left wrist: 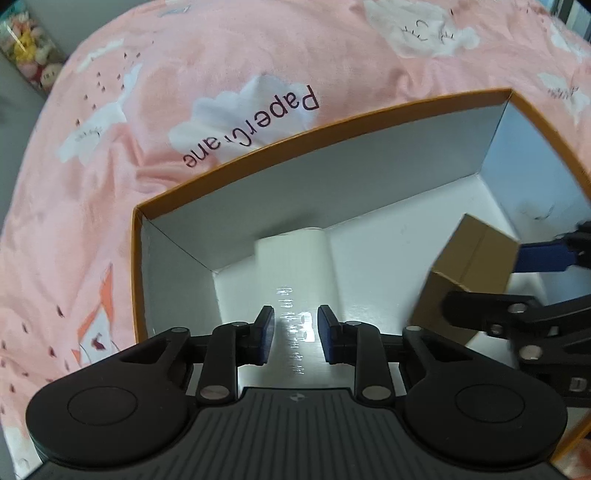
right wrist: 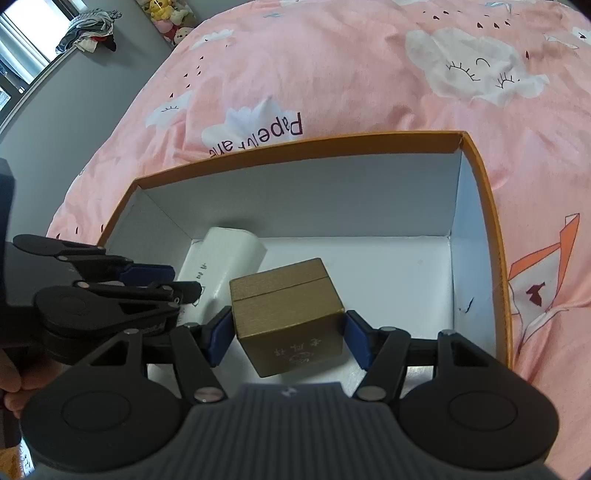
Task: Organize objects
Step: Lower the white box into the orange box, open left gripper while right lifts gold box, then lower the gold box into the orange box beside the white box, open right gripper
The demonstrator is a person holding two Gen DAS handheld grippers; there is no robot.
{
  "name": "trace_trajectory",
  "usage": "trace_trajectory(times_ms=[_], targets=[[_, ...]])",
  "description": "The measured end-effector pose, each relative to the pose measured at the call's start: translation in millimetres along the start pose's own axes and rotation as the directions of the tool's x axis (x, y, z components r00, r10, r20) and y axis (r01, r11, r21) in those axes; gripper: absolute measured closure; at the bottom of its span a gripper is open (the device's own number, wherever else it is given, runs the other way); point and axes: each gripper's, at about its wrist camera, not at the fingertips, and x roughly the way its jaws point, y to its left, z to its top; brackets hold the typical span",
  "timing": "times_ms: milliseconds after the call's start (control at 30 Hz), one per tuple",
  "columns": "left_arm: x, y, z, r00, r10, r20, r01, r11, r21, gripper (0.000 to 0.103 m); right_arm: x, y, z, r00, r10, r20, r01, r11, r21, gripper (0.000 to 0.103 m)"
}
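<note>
An orange-rimmed carton (left wrist: 332, 125) (right wrist: 295, 142) with a white inside stands open on the bed. A white box (left wrist: 295, 258) (right wrist: 229, 254) lies in its far left corner. My left gripper (left wrist: 295, 334) (right wrist: 184, 280) points down over the near part of that box. Its jaws stand a narrow gap apart, and the box's glossy printed face shows between and beyond the pads. My right gripper (right wrist: 288, 336) (left wrist: 484, 277) is shut on a gold-brown box (right wrist: 284, 306) (left wrist: 469, 258). It holds this box tilted above the carton floor, right of the white box.
A pink duvet (left wrist: 221, 74) (right wrist: 369, 74) with cloud prints surrounds the carton. Bare white floor (right wrist: 399, 280) lies on the carton's right side. Plush toys (right wrist: 166, 14) and clothes on a rail (right wrist: 88, 29) are far off at the upper left. A hand (right wrist: 11, 387) holds the left gripper.
</note>
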Motion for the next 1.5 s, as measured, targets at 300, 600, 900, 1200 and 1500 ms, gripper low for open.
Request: trace_trajectory(times_ms=[300, 600, 900, 1200, 1500], targets=[[-7, -20, -4, 0.982, -0.184, 0.040, 0.172, 0.964, 0.203, 0.075, -6, -13, 4, 1.000, 0.001, -0.015, 0.000, 0.999, 0.051, 0.038], [16, -27, -1, 0.978, -0.190, -0.089, 0.206, 0.949, 0.240, 0.088, 0, -11, 1, 0.999, 0.007, -0.043, -0.005, 0.999, 0.048, 0.038], [20, -21, 3, 0.988, -0.129, -0.079, 0.144, 0.962, 0.233, 0.096, 2, -10, 0, 0.999, 0.016, -0.052, -0.013, 0.999, 0.047, 0.038], [22, -7, 6, 0.998, 0.046, -0.037, -0.037, 0.977, 0.209, 0.091, 2, -9, -3, 0.998, 0.022, -0.057, -0.020, 0.999, 0.050, 0.038], [-50, 32, -28, 0.976, -0.073, 0.206, 0.084, 0.995, -0.045, 0.091, -8, 17, -11, 0.988, 0.129, -0.081, -0.125, 0.991, 0.050, 0.038]])
